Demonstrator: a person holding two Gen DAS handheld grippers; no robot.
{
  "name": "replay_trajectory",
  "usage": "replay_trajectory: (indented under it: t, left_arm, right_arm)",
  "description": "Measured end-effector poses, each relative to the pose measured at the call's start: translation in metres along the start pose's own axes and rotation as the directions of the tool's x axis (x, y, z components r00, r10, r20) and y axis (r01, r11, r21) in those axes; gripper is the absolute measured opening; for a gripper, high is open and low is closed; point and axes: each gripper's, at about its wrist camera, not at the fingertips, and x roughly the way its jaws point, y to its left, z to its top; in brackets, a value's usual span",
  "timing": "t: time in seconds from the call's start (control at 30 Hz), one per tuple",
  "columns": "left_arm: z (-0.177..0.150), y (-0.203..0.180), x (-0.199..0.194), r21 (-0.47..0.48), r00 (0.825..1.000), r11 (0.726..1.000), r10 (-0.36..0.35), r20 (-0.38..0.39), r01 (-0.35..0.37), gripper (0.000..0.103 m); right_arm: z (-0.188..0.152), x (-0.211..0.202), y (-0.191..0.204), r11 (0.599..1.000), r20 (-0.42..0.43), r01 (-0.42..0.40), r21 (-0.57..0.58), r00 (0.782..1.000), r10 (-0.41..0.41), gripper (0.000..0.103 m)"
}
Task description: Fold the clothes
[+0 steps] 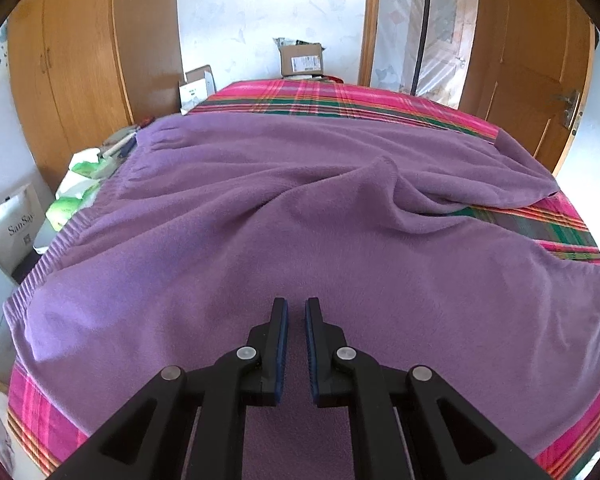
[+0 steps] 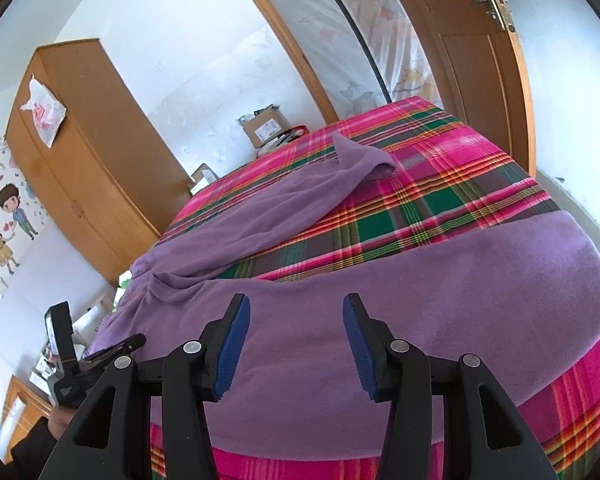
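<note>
Your purple fleece garment [image 1: 300, 208] lies spread on the plaid bedspread [image 2: 412, 208] — one leg angled off. Left gripper [image 1: 296, 308] jaws nearly closed, narrow gap, probably pinching nothing. Right gripper [image 2: 296, 308] jaws wide apart — empty above the fleece.

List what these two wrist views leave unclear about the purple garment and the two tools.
- Purple garment: near hem, left wrist view, hidden behind the left tool.
- Garment's right end, right wrist view, cut off by the picture's edge.
- Left tool: narrow gap; whether its pads pinch cloth cannot be told.
- Right tool, open: whether its tips touch the cloth is unclear.
- Cardboard box: label too small to read.
</note>
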Motion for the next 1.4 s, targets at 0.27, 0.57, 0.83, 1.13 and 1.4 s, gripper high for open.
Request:
replay_trajectory:
  t: [0.27,0.57,0.83,1.13,1.4]
  left_arm:
    - [0.021,-0.024,-0.023,0.036,0.998,0.999,-0.039,0.057,0.037,0.009]
    - [0.032,-0.047,-0.026,0.076,0.994,0.993,-0.09,0.063,0.085,0.009]
    - [0.029,-0.043,-0.008,0.056,0.996,0.995,-0.08,0.029,0.078,0.009]
    - [0.025,-0.036,0.008,0.033,0.997,0.997,-0.072,0.018,0.071,0.009]
    - [0.017,-0.033,0.017,0.024,0.997,0.997,-0.076,-0.001,0.076,0.009]
  right_arm:
    - [0.0,0.005,-0.001,1.0,-0.009,-0.003,0.002,1.0,0.003,0.05]
    - [0.001,0.013,0.006,1.0,-0.029,0.005,-0.03,1.0,-0.006,0.05]
    - [0.016,0.03,0.007,0.999,-0.071,-0.022,-0.04,0.997,0.019,0.05]
    - [0.086,0.064,-0.029,1.0,-0.139,-0.021,0.015,0.99,0.022,0.05]
    - [0.161,0.129,-0.065,0.999,-0.211,0.044,0.016,0.977,-0.039,0.05]
